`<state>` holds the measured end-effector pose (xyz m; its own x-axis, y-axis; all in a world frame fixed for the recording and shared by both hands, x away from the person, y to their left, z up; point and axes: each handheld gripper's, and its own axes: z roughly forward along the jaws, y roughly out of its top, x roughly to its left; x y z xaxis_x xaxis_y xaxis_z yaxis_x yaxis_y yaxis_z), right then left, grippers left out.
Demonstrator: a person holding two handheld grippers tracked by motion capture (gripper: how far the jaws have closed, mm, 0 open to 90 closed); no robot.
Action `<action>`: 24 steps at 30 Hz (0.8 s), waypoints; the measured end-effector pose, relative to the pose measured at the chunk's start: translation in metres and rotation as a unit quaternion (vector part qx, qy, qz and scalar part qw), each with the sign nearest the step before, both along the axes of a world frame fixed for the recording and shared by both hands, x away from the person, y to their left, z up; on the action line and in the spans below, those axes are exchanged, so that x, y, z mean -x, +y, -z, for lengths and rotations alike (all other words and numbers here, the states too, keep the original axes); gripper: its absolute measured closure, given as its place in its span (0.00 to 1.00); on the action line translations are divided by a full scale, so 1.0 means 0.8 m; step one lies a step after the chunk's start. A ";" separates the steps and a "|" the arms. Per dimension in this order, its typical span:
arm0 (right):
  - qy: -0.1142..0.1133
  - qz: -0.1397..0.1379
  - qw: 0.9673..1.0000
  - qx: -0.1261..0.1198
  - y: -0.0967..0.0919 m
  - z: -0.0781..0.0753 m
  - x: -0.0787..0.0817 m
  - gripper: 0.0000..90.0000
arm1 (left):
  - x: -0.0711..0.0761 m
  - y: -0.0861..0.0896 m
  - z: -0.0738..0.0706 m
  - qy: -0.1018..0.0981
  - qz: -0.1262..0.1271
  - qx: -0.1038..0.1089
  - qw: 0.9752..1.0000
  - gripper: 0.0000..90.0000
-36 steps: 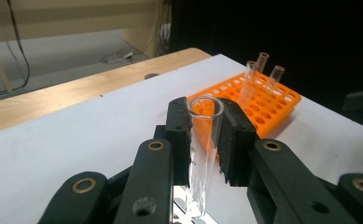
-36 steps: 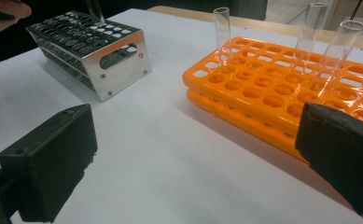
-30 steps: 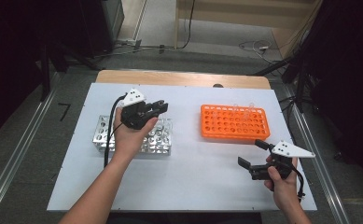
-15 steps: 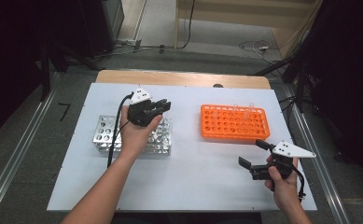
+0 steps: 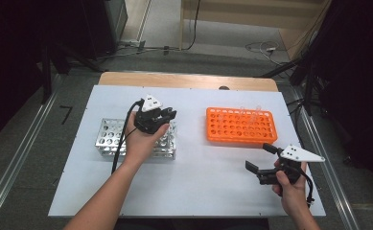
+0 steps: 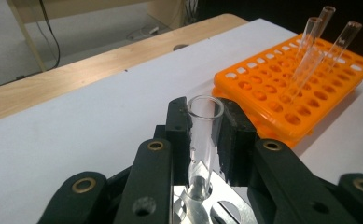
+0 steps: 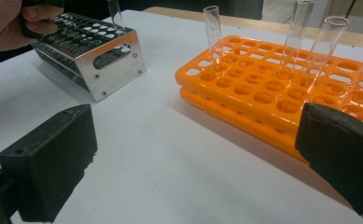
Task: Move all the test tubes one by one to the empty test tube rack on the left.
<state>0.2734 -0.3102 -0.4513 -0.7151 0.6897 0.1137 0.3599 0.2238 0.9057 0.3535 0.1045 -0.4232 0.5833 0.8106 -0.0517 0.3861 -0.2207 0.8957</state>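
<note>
Nearest you, your right gripper (image 5: 260, 158) is hovering with its jaws spread wide and nothing between them, just on your side of the orange plastic tube rack (image 5: 240, 125). Well to the left of that orange rack, your left gripper (image 6: 206, 135) is clamping a clear glass test tube (image 6: 202, 140) upright, its lower end sitting in a hole of the shiny perforated metal rack (image 5: 111, 139). Several more clear tubes (image 6: 317, 39) are leaning in the orange rack's far holes.
</note>
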 end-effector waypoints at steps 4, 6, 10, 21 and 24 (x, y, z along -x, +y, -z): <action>-0.001 0.000 1.000 0.000 0.000 0.000 0.000 0.00 | 0.002 -0.004 0.001 0.002 0.003 -0.019 1.000 0.84; 0.000 0.000 1.000 0.000 0.001 0.000 0.000 0.00 | 0.003 -0.006 0.002 0.003 0.003 -0.030 1.000 0.84; 0.001 0.000 1.000 0.000 0.001 0.001 0.000 0.00 | 0.002 -0.007 0.004 0.014 0.001 -0.036 0.999 0.84; 0.001 -0.002 1.000 -0.001 0.001 0.001 0.000 0.00 | -0.002 -0.008 0.009 0.048 0.000 -0.041 0.998 0.79; 0.003 -0.003 1.000 -0.002 0.001 0.001 0.000 0.00 | -0.002 -0.005 0.008 0.049 -0.002 -0.026 0.998 0.72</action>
<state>0.2737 -0.3092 -0.4520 -0.7183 0.6852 0.1206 0.3643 0.2227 0.9042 0.3548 0.1006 -0.4297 0.5738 0.8164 -0.0654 0.4717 -0.2641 0.8413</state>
